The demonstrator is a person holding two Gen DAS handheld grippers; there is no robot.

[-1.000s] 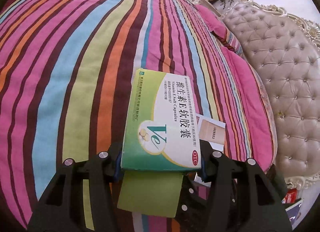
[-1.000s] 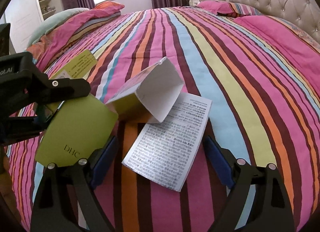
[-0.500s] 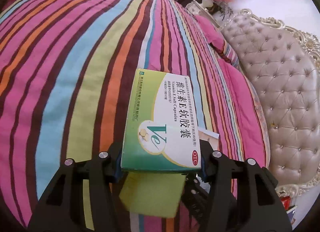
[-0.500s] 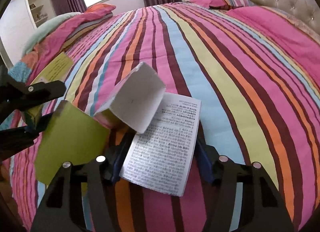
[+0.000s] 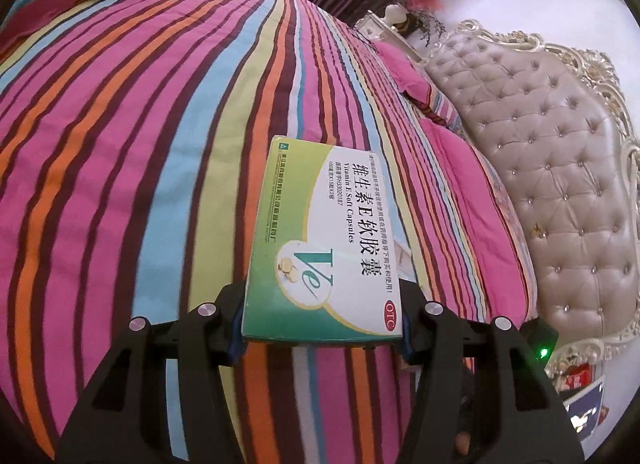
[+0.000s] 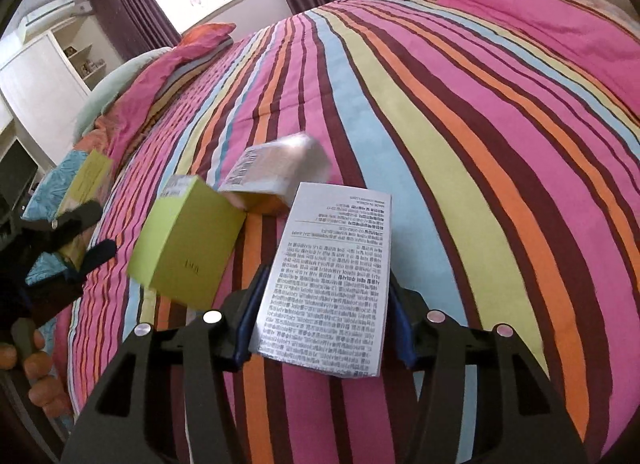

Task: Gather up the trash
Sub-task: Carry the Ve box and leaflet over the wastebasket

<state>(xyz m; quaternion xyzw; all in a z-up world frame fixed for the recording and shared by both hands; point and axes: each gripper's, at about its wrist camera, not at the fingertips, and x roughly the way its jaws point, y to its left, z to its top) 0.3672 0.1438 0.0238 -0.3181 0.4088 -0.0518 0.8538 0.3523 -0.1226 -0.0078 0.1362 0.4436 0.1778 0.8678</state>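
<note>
Tongs, left point(image 5: 322, 328): clamped on the green-and-white vitamin carton point(image 5: 326, 242), carried clear above the striped bed point(image 5: 120, 184), as a second ago.
Lime box point(image 6: 186, 242): left of the leaflet, tilted, blurred, close to the bed.
Silver box point(image 6: 276, 172): just beyond the leaflet's far edge, also blurred.
Tongs, right point(image 6: 322, 322): wide a second ago; their jaws have just been closing and now pinch the printed leaflet point(image 6: 334, 276) by its side edges.
Meaning: two pieces of trash in hand; both boxes remain to collect, I'd judge.

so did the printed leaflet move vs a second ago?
Yes. The printed leaflet has come off the striped bedspread, away from the opened carton, as the right gripper jaws closed on it.
</note>
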